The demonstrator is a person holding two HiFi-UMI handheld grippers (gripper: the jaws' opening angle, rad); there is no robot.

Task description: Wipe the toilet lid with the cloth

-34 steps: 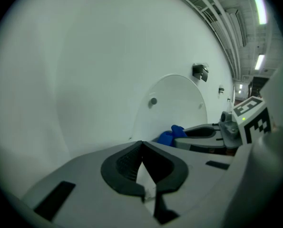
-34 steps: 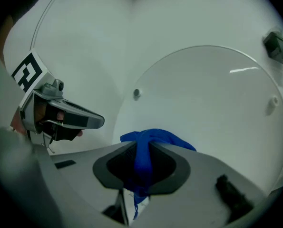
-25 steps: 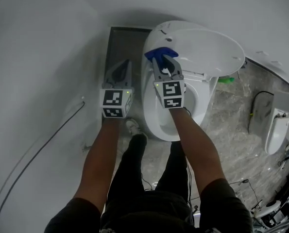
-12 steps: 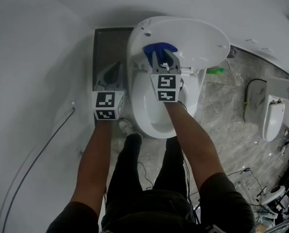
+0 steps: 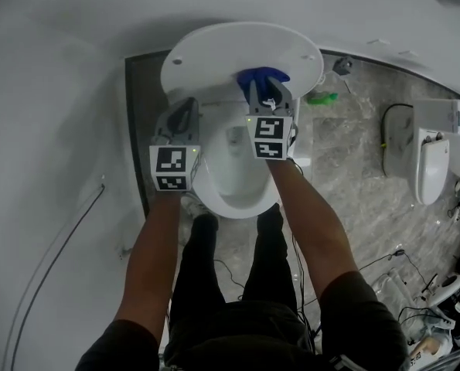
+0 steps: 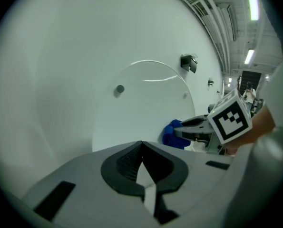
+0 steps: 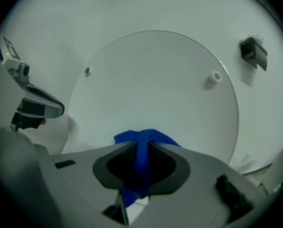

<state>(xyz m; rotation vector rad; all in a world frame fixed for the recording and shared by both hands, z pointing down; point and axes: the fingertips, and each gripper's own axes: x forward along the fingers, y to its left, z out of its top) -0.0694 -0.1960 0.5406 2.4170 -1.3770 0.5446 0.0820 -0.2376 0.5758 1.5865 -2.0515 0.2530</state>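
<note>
My right tool [image 7: 140, 152] is clamped shut on the blue cloth [image 7: 143, 137], with the fabric bunched up between the jaws and a bit hanging out underneath. The cloth looks to be up against the inner face of the raised toilet lid [image 5: 214, 52], down low, towards the right. My left tool [image 6: 142, 148] has its jaws closed all the way with nothing in them, parked just left of the right one, in front of the lid. The toilet bowl [image 5: 241, 195] sits open below both tools.
</note>
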